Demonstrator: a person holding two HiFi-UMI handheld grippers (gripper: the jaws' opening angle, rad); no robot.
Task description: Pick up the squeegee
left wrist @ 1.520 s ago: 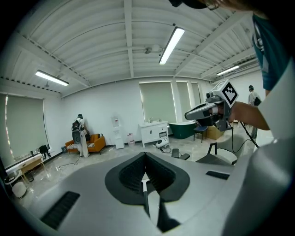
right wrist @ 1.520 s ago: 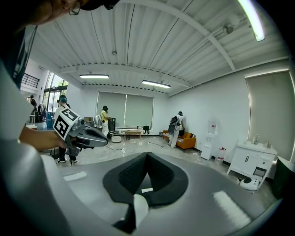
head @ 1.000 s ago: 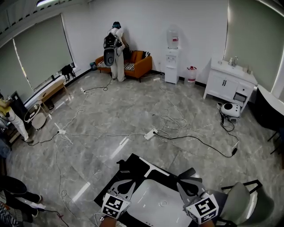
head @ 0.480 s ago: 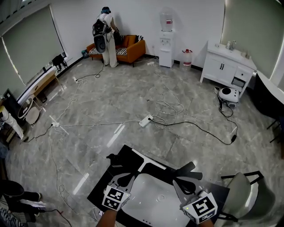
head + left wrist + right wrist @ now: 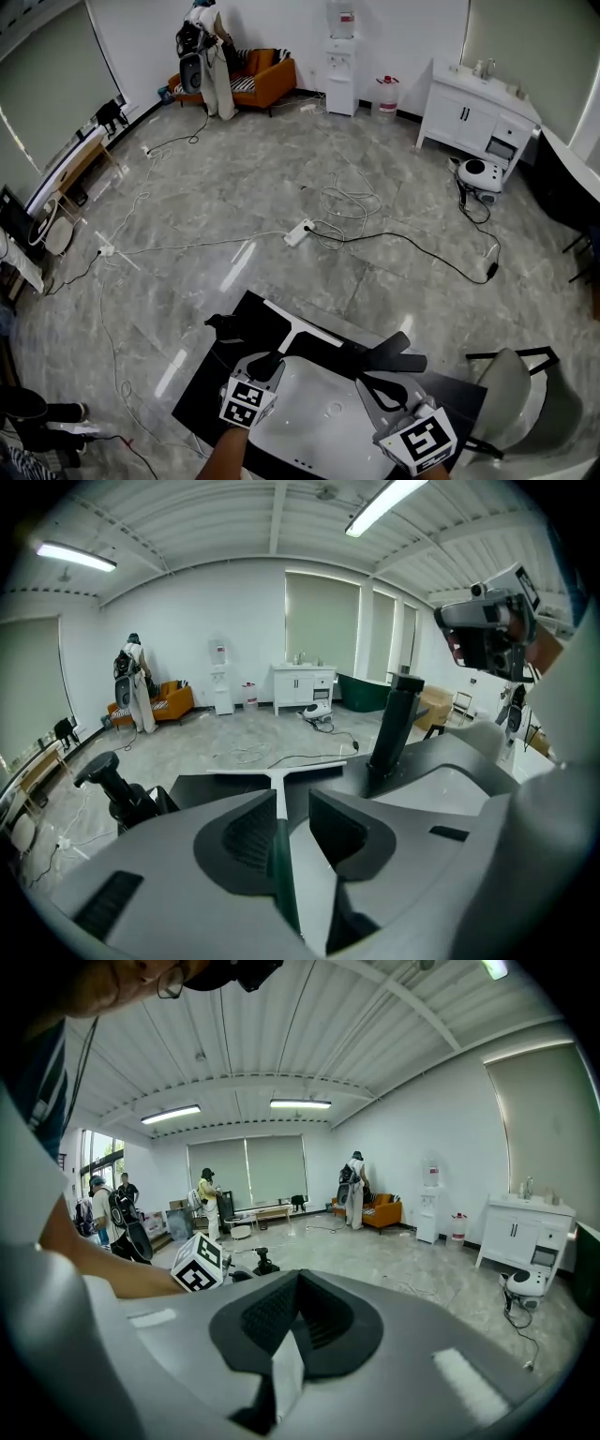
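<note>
The squeegee [image 5: 302,324] lies on a black table [image 5: 202,384], its white blade across the far side and its dark green handle pointing back toward me. My left gripper [image 5: 268,366] is low over that handle. In the left gripper view the handle [image 5: 281,855] runs between the opening jaws, with the blade [image 5: 277,772] just beyond my left gripper [image 5: 284,801]. A gap shows beside the handle, so the pads do not press it. My right gripper [image 5: 378,386] hovers over the white basin [image 5: 319,412]. Seen in its own view, my right gripper [image 5: 298,1277] is shut and empty.
A black tap [image 5: 389,352] stands behind the basin, and a black knobbed part [image 5: 225,326] sits at the table's far left. A grey chair [image 5: 511,403] is at the right. Cables and a power strip [image 5: 298,232] cross the floor. A person [image 5: 202,47] stands by the orange sofa.
Both grippers have sunk toward the table. The left one has come down onto the squeegee handle and its jaws have parted around it. The view has tipped lower.
</note>
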